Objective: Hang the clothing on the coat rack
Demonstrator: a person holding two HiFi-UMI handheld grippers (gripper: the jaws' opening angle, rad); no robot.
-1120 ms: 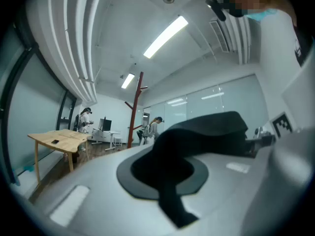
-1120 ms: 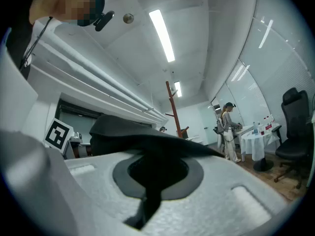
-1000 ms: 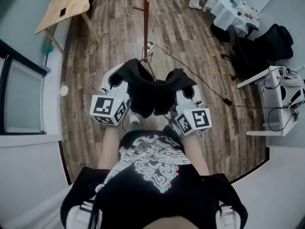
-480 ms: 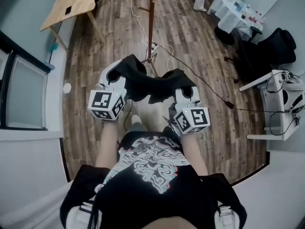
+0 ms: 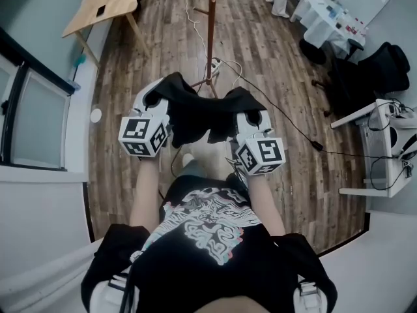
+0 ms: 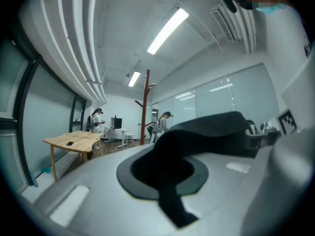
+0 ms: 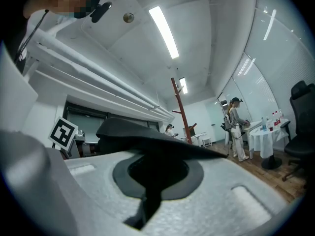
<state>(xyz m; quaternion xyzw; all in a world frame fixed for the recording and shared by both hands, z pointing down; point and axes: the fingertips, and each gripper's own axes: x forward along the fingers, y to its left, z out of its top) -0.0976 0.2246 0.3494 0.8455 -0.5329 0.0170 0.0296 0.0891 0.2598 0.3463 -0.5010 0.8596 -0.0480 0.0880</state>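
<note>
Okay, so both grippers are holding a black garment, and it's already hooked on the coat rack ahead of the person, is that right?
Not quite. The left gripper and the right gripper do both hold the black garment, but it is not on the coat rack yet. The head view shows it stretched between the two grippers, with the rack standing farther ahead.
</note>
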